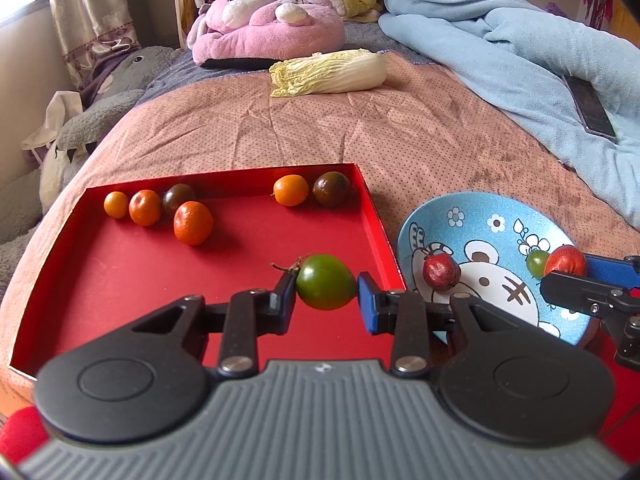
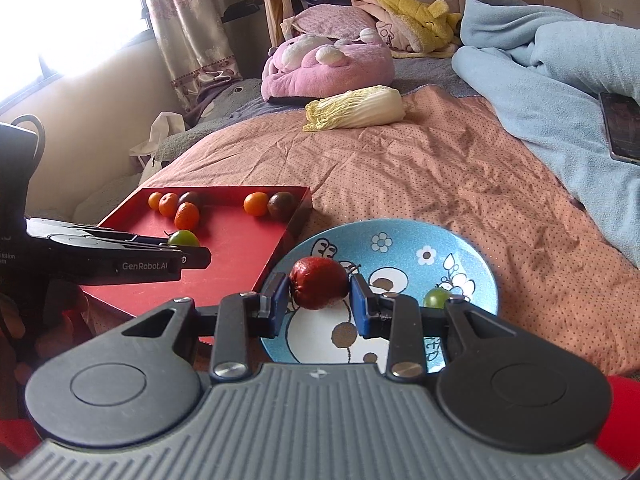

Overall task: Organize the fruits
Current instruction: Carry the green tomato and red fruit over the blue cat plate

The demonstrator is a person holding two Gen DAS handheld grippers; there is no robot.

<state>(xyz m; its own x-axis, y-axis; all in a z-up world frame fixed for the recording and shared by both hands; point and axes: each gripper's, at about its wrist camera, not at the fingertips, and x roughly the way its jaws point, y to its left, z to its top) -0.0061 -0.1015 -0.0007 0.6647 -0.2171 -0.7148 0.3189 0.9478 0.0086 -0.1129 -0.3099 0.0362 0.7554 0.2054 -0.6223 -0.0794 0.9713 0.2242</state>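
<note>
My left gripper [image 1: 326,298] is shut on a green tomato [image 1: 326,287] above the red tray [image 1: 120,280]. The tray holds several orange fruits [image 1: 193,223] and two dark tomatoes [image 1: 332,188] along its far side. My right gripper [image 2: 319,300] is shut on a dark red fruit [image 2: 319,288] over the blue cartoon plate [image 2: 400,252]. In the left wrist view the plate [image 1: 492,216] holds another dark red fruit [image 1: 441,271] and a small green tomato [image 1: 537,263], and the right gripper's held red fruit [image 1: 566,260] shows at the plate's right.
Tray and plate lie on a pink dotted bedspread [image 1: 400,132]. A napa cabbage [image 1: 328,72] lies farther back, with plush toys [image 1: 264,24] behind it. A light blue blanket [image 1: 520,52] with a phone [image 1: 590,106] is on the right.
</note>
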